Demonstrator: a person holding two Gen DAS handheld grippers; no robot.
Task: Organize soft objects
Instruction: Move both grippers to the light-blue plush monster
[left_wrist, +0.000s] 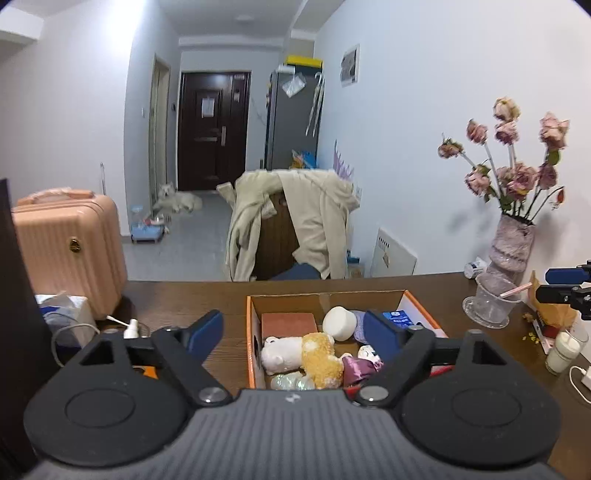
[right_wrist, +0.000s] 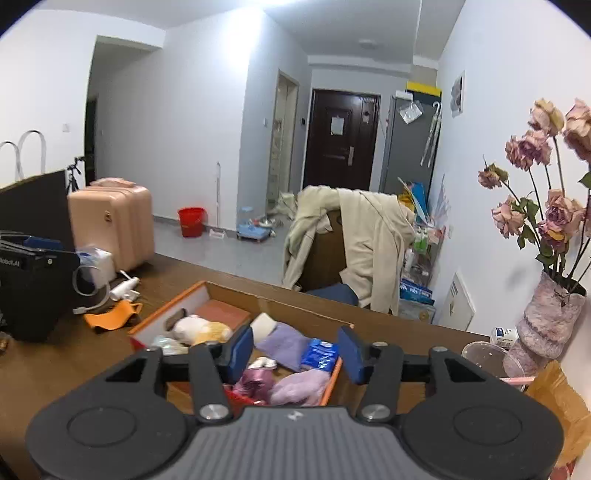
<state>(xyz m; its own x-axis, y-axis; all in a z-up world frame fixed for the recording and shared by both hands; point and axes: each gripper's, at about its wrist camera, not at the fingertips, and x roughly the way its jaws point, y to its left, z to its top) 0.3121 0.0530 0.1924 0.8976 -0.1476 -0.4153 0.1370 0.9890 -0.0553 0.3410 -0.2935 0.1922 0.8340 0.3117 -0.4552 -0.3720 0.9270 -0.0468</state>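
A cardboard box (left_wrist: 255, 332) with an orange rim stands on the dark wooden table. In it lie a white plush bear (left_wrist: 280, 352), a yellow plush (left_wrist: 321, 354), a white round cushion (left_wrist: 340, 323), a brown block (left_wrist: 288, 323) and a blue packet (left_wrist: 399, 317). My left gripper (left_wrist: 293, 328) hovers over the box, open, with nothing between its pads. In the right wrist view my right gripper (right_wrist: 295, 352) is open above the box's (right_wrist: 280, 295) right end, over a purple towel (right_wrist: 288, 343), the blue packet (right_wrist: 321, 354) and a lilac soft item (right_wrist: 299, 387). It holds nothing.
A vase of dried roses (left_wrist: 511, 243), a clear cup (left_wrist: 491, 302) and a glass of milk (left_wrist: 561, 350) stand right of the box. Left of it are a tissue box (left_wrist: 70, 314), a spray bottle (right_wrist: 123, 288) and an orange cloth (right_wrist: 110, 314). Behind the table: a jacket-draped chair (left_wrist: 295, 221), a pink suitcase (left_wrist: 70, 251).
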